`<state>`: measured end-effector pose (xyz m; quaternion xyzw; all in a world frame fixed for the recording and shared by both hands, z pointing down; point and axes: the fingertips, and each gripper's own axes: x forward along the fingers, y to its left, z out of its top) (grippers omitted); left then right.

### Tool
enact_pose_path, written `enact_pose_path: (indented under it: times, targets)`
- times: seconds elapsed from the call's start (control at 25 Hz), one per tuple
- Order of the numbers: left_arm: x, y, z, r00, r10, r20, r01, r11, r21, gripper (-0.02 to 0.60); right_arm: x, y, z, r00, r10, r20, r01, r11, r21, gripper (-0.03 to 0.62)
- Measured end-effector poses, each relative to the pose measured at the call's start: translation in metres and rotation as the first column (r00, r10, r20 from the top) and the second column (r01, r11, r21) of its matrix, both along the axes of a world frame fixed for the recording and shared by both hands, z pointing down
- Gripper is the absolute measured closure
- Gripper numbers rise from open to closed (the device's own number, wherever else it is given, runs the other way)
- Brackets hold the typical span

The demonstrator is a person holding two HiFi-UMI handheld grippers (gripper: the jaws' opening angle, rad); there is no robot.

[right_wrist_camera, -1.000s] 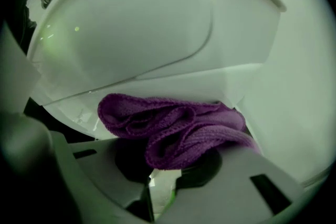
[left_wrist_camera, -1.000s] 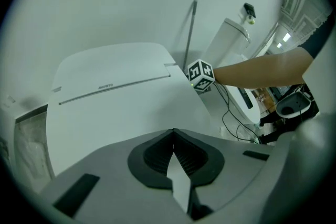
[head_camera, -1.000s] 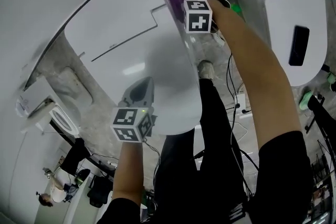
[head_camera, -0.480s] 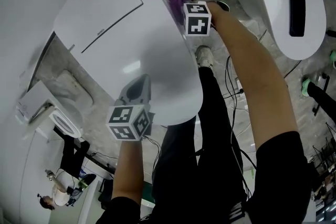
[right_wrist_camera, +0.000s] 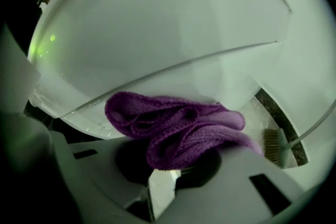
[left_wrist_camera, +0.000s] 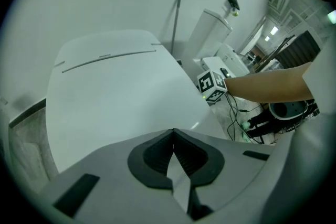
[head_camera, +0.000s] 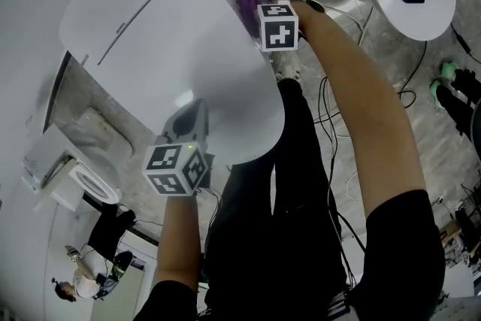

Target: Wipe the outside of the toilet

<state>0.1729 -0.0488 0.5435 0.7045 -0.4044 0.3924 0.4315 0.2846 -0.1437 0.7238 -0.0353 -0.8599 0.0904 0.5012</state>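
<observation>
Gripping a crumpled purple cloth (right_wrist_camera: 178, 128), your right tool (right_wrist_camera: 170, 162) presses it to the glossy white toilet (head_camera: 188, 49); your left tool (left_wrist_camera: 173, 136) is closed.

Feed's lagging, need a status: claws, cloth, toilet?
Right claw shut on crumpled purple cloth, against side of white toilet. Left claw shut, empty, above closed white lid. Nothing blocking.

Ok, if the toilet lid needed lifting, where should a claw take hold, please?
Probably the toilet lid at its thin front rim, coming from the front with one jaw above, one below: the rim overhangs the bowl, while the top is broad and smooth.
</observation>
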Motion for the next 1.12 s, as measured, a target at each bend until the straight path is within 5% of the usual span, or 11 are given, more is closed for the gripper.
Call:
enact_pose_path:
  times: [0.24, 0.72, 1.12]
  targets:
    - [0.01, 0.039, 0.006, 0.991, 0.127, -0.04, -0.127, 0.992, -0.002, 0.571, 0.011, 0.047, 0.0, 0.999, 0.041, 0.016, -0.041, 0.999, 0.027, 0.531]
    - [0.023, 0.093, 0.007, 0.966, 0.247, -0.08, -0.249, 0.968, -0.017, 0.571, 0.029, 0.134, 0.001, 0.987, 0.158, -0.004, -0.158, 0.987, -0.004, 0.531]
    - [0.037, 0.139, 0.001, 0.963, 0.241, -0.122, -0.245, 0.969, -0.027, 0.571, 0.031, 0.196, -0.01, 0.966, 0.257, -0.016, -0.257, 0.966, 0.016, 0.531]
